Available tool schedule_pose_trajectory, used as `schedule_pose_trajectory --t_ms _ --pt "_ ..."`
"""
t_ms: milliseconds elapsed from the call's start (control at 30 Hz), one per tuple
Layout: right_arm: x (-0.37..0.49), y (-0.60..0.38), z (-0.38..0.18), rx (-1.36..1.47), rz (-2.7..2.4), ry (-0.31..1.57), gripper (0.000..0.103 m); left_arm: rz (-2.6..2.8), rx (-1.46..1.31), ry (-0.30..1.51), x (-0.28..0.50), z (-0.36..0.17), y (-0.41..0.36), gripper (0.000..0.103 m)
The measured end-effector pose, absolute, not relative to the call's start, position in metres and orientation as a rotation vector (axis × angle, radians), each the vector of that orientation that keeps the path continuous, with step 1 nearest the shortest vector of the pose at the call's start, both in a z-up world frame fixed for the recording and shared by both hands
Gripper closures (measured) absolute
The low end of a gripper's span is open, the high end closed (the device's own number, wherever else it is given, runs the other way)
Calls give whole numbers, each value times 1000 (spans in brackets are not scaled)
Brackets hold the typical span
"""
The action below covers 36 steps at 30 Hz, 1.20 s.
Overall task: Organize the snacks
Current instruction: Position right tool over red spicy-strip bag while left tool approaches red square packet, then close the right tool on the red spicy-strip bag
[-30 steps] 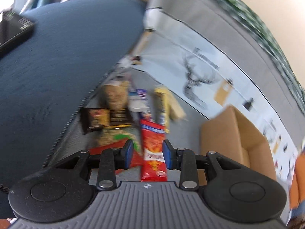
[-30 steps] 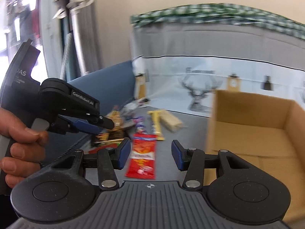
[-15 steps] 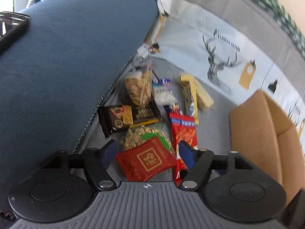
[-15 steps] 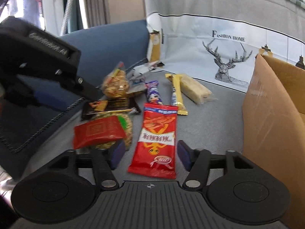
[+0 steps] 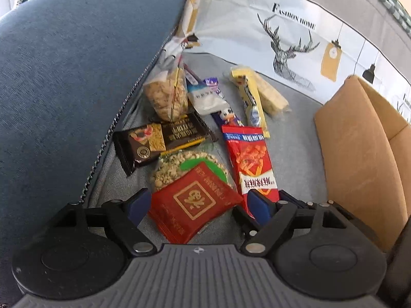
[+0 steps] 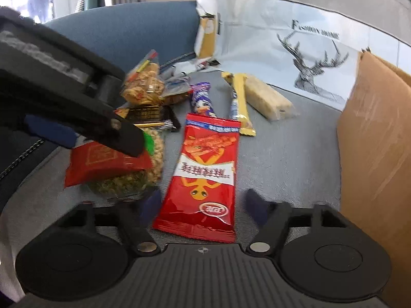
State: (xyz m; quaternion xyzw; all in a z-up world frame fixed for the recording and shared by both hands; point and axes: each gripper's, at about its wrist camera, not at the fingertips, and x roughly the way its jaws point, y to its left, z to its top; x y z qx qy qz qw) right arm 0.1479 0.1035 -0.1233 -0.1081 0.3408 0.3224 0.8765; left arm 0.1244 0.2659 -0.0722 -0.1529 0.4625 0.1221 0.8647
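1. A heap of snack packets lies on a grey fabric surface (image 5: 295,154), between a blue cushion (image 5: 64,77) and an open cardboard box (image 5: 359,159).
2. The left tongs (image 5: 197,202) hover low over the near end of the heap. Their jaws are wide and opening, with blue pads on either side of a square red packet (image 5: 195,200). The pads do not press on it.
3. That red packet rests on top of a round clear pack of green and pale puffed grains (image 5: 169,169).
4. The right tongs (image 6: 203,205) hang over a long red packet with an orange figure (image 6: 205,174). Their jaws are middling wide and closing; the packet's near end lies between the blurred pads, which do not touch it.
5. Farther back lie a dark brown bar wrapper (image 5: 156,141), a clear bag of golden snacks (image 5: 167,97), a white and purple packet (image 5: 208,95), a thin yellow stick (image 5: 251,105) and a pale bar in clear wrap (image 5: 272,97).
6. Behind them hangs a pale cloth printed with a stag's head (image 5: 290,48).
7. In the right wrist view, the left tongs' black body fills the left side above the square red packet.
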Motion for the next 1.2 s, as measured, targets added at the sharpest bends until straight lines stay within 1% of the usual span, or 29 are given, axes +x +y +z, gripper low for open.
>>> schedule_pose_trajectory --t_ms 133,233,367,567,667,833,867,933,967,1000,1033,1067,1100,1200 --pt "142 101 -121 -251 686 700 51 238 -318 977 126 -73 265 17" --pt "138 95 -116 -238 686 720 52 238 -314 982 126 -74 263 17" --pt "128 90 -106 -270 695 741 53 236 -316 988 125 -75 264 17" --pt "100 75 -85 -278 689 822 53 228 -317 991 121 -74 263 17" --pt "80 66 -76 -275 709 821 52 226 -300 1005 120 -76 260 17" --pt "66 59 -82 -288 682 831 52 229 -260 1044 123 -82 254 19" --pt "66 59 -86 -303 674 829 52 232 -249 1051 123 -83 252 24" --pt "68 63 -91 -321 670 826 51 235 -236 1064 123 -85 251 35" --pt "69 64 -93 -323 674 823 50 233 -241 1072 123 -86 252 44" --pt "69 65 -94 -324 676 820 50 232 -251 1075 122 -86 254 50" --pt "68 67 -95 -326 678 814 49 230 -263 1073 120 -85 256 54" --pt "69 68 -95 -328 681 811 48 222 -279 1072 118 -84 258 61" --pt "69 68 -95 -325 685 808 46 211 -299 1074 116 -83 259 65" --pt "70 68 -93 -301 693 805 38 174 -342 1097 112 -83 260 63"
